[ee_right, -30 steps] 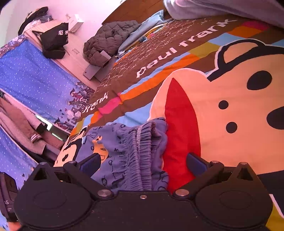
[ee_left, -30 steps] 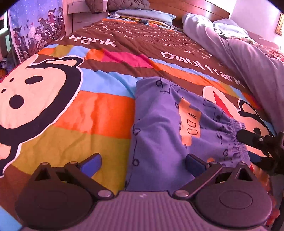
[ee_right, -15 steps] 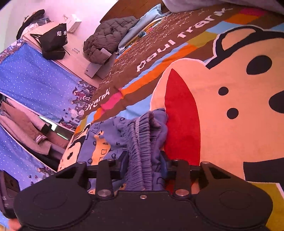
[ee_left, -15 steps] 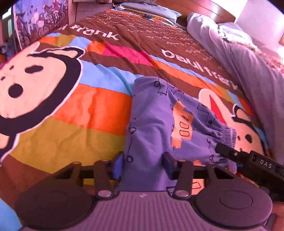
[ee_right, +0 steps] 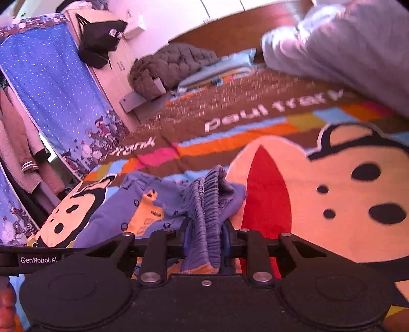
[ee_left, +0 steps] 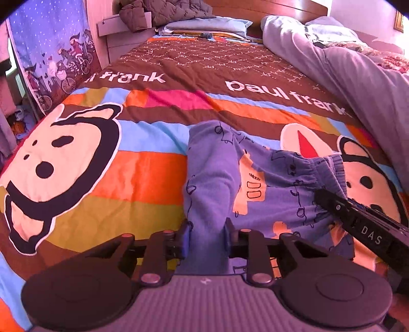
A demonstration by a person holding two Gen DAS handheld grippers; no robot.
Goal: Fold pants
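On a bed spread (ee_left: 143, 176) striped in orange, blue and brown, with cartoon monkey faces and white lettering: one pair of blue printed pants (ee_left: 219, 168), lying crosswise near the foot.

Left wrist view. Left gripper (ee_left: 206, 240): jaws have just been closing, now pinched on a raised fold of the pants' near edge, cloth bunched between the blue pads. Pants run away to the right, elastic waistband gathered at the far right end. Right gripper (ee_left: 329, 201): black, enters from the right edge, tip at the waistband. Grey quilted jacket (ee_left: 166, 10) at the head of the bed, beside light blue pillows (ee_left: 207, 25). Pale lilac duvet (ee_left: 358, 76) heaped along the right side.

Right wrist view. Right gripper (ee_right: 205, 238): jaws have just been closing, now clamped on the ribbed waistband, which stands up in a ridge between the pads. Remainder of pants (ee_right: 143, 201) spreads to the left over the bed spread (ee_right: 319, 184). Blue dotted curtain (ee_right: 51, 89) at left. Picture slightly blurred.
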